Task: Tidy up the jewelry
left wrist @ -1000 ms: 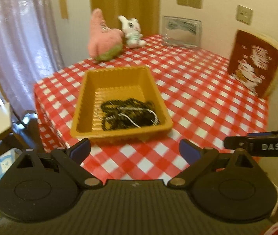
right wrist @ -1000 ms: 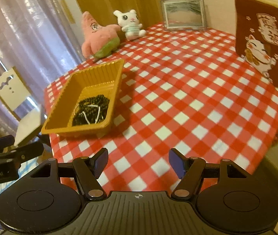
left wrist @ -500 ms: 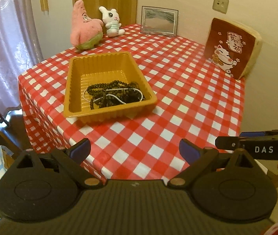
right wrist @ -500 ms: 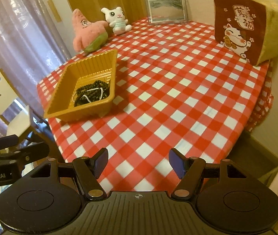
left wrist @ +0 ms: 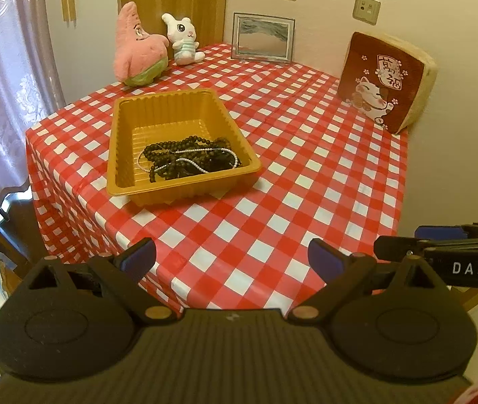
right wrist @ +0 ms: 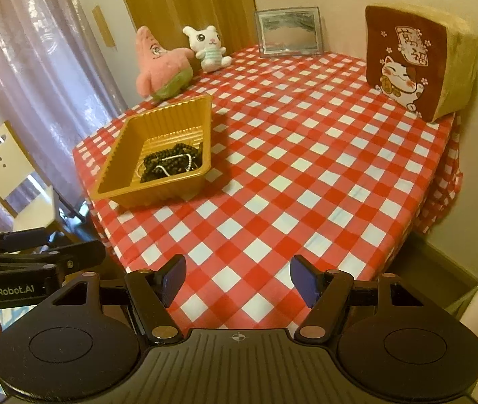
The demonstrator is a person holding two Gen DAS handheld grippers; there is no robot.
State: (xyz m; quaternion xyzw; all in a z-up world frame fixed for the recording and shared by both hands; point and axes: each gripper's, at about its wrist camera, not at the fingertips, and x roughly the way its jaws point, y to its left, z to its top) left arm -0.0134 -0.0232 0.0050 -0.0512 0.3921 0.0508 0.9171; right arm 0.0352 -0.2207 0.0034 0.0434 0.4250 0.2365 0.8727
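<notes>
A yellow-brown plastic tray (left wrist: 121, 155) (right wrist: 114, 165) sits on the left part of a red-and-white checked table (left wrist: 306, 181) (right wrist: 306, 168). Inside it lies a tangle of dark bead strings with a thin white bead strand (left wrist: 188, 158) (right wrist: 169, 161). My left gripper (left wrist: 232, 259) hovers open over the table's near edge, well short of the tray, nothing between its blue pads. My right gripper (right wrist: 237, 277) is also open and empty, over the near edge to the right of the tray. Each gripper shows at the edge of the other's view.
At the back stand a pink star plush (left wrist: 137, 50), a white rabbit plush (left wrist: 183, 42) and a framed picture (left wrist: 262, 35). A brown lucky-cat cushion (left wrist: 387, 80) leans against the right wall. A white chair (right wrist: 13, 181) and a lilac curtain (right wrist: 36, 67) are left of the table.
Both grippers have drawn back from the table and tray, so more of the tabletop and room shows now. Both stayed open, and the tray and beads have not moved.
</notes>
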